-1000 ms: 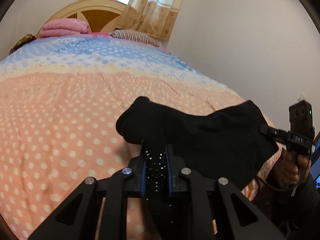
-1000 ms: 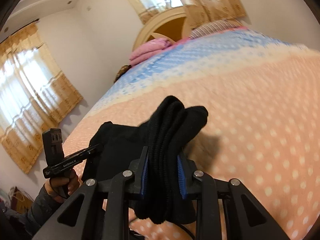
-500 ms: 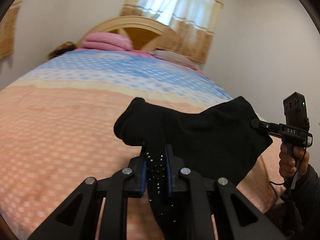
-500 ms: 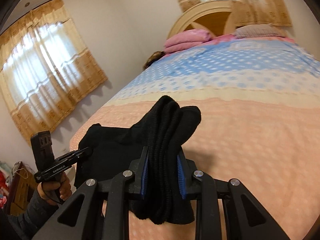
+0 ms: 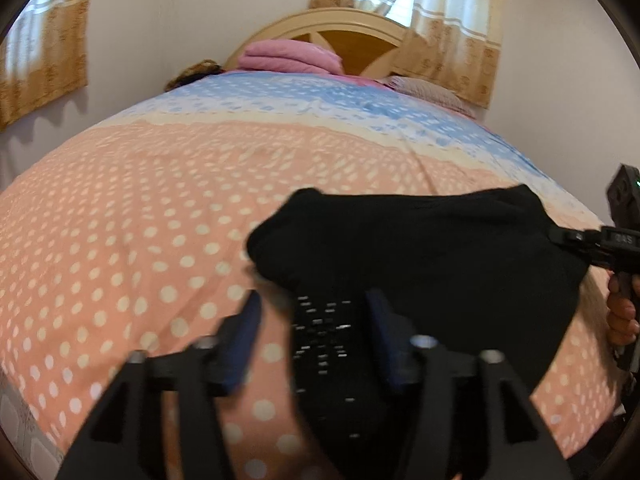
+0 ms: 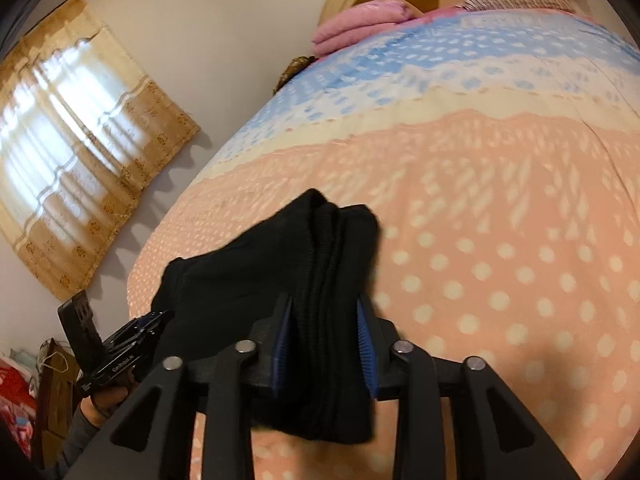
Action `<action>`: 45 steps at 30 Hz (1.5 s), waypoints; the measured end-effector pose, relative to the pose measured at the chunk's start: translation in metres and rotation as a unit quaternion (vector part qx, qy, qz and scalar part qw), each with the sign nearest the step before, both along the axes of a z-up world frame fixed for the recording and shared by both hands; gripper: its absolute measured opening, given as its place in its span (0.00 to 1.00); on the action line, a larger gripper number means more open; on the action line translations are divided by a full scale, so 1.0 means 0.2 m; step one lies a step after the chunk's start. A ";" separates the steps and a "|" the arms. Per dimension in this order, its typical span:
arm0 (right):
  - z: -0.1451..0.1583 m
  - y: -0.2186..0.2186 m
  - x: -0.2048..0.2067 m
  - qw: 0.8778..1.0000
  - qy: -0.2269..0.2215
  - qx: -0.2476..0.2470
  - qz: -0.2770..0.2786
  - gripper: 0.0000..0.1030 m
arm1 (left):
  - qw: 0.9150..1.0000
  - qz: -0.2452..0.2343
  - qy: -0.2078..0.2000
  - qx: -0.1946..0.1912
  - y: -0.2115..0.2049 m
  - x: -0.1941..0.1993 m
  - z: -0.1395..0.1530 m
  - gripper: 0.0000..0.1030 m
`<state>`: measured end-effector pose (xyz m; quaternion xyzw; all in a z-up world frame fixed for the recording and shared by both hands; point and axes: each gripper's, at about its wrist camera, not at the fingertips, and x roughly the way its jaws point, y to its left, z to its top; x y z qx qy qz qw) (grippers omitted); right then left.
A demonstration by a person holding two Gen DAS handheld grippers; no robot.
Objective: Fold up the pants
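Observation:
The black pants (image 5: 432, 252) hang folded over the near edge of the bed, stretched between my two grippers. My left gripper (image 5: 316, 312) has its jaws spread apart, with the pants' sparkly corner lying loose between the blue pads. My right gripper (image 6: 324, 320) is shut on a thick bunched fold of the pants (image 6: 328, 264). The right gripper also shows at the right edge of the left wrist view (image 5: 592, 240), and the left gripper at the lower left of the right wrist view (image 6: 152, 320).
The bed (image 5: 140, 200) has a pink polka-dot cover turning blue toward the headboard (image 5: 344, 28). Folded pink blankets (image 5: 292, 56) and a pillow (image 5: 432, 90) lie at its head. Curtained windows (image 6: 68, 140) are on the walls.
My left gripper's jaws have opened, letting go of the pants corner they clamped. Both views tilted down toward the bed. The right gripper still clamps its fold.

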<state>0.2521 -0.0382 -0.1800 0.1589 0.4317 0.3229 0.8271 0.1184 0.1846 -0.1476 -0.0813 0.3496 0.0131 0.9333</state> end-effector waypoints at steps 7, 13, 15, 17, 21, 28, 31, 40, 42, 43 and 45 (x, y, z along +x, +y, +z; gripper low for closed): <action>0.01 -0.07 -0.05 1.000 -0.002 0.010 -0.016 0.44 | 1.000 0.011 0.007 0.021 0.02 -0.07 0.05 0.72; 0.08 -0.22 -0.19 0.997 -0.036 -0.030 -0.056 0.48 | 0.998 0.004 -0.004 0.061 -0.04 -0.18 0.14 0.73; 0.11 -0.29 -0.24 0.997 -0.038 -0.030 -0.066 0.48 | 0.998 0.004 -0.009 0.067 -0.06 -0.21 0.18 0.73; 0.14 -0.37 -0.31 0.996 -0.039 -0.027 -0.079 0.48 | 0.998 0.000 -0.016 0.066 -0.09 -0.24 0.22 0.73; 0.23 -0.49 -0.47 0.993 -0.056 -0.030 -0.097 0.51 | 0.997 -0.004 -0.025 0.077 -0.15 -0.29 0.30 0.73; 0.49 -0.60 -0.75 0.982 -0.136 -0.035 -0.123 0.61 | 0.994 -0.005 -0.064 0.084 -0.29 -0.37 0.46 0.90; 0.60 -0.59 -0.82 0.976 -0.173 -0.038 -0.127 0.62 | 0.993 -0.007 -0.082 0.082 -0.31 -0.40 0.52 0.93; 0.72 -0.42 -1.00 0.960 -0.251 -0.088 -0.091 0.67 | 0.990 0.000 -0.112 0.080 -0.34 -0.44 0.58 0.97; 0.71 -0.38 -1.02 0.960 -0.253 -0.091 -0.082 0.67 | 0.991 0.001 -0.113 0.078 -0.34 -0.45 0.58 0.97; 0.71 -0.37 -1.02 0.960 -0.252 -0.092 -0.079 0.67 | 0.991 0.002 -0.113 0.077 -0.34 -0.45 0.59 0.97; 0.70 -0.36 -1.02 0.961 -0.250 -0.093 -0.076 0.67 | 0.990 0.004 -0.115 0.076 -0.34 -0.45 0.59 0.97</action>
